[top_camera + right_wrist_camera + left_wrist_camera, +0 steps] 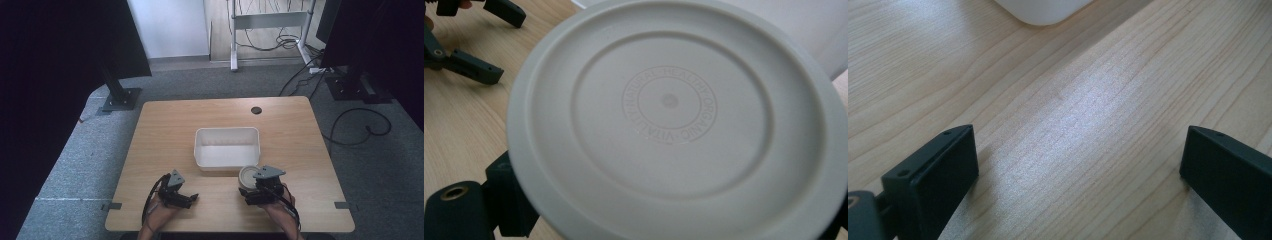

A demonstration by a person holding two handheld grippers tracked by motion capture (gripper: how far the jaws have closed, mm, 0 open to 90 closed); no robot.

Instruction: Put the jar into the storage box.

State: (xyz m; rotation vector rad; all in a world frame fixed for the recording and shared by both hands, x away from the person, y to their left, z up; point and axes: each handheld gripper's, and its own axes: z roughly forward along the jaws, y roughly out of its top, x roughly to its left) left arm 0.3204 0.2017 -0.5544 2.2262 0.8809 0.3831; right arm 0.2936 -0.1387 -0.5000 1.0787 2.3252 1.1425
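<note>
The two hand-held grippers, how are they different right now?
The right hand-held gripper grips a round white lid, while the left hand-held gripper holds nothing. The left one's jaws stand wide apart over bare wood of the table; the right one's jaws sit on either side of the lid. The right one is close to the white tub; the left one is farther off. Both are black, each held by a hand.

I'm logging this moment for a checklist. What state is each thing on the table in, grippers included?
White bin: upright, open-topped, looks empty.
Round white lid: between the right gripper's fingers, near the bin's front right corner.
Right gripper: shut on the lid.
Left gripper: open, fingers wide apart with bare table between them.
Table: wooden, carries the bin.
</note>
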